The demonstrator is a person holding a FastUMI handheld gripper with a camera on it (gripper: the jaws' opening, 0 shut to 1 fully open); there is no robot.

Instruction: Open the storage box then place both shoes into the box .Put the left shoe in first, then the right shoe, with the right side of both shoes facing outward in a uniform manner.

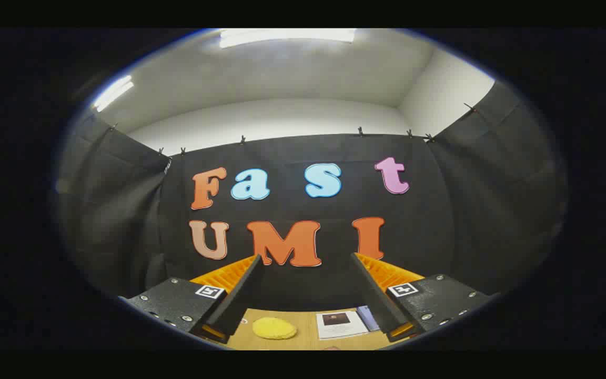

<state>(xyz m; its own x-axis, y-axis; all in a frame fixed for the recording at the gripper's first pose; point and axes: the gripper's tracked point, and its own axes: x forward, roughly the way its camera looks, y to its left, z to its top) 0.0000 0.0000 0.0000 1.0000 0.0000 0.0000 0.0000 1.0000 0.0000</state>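
My gripper (305,258) is held high and points at the booth's black back wall. Its two fingers (240,289) stand wide apart with nothing between them, so it is open. Low between the fingers a strip of wooden table (308,339) shows. On that strip lies a small yellow rounded object (274,328), which I cannot identify as a shoe. I cannot make out a storage box or shoes from this angle.
A white printed sheet (341,324) with a dark picture lies on the table right of the yellow object, and a bluish booklet (369,317) sits beside it. Black cloth walls close the booth at the back and on both sides.
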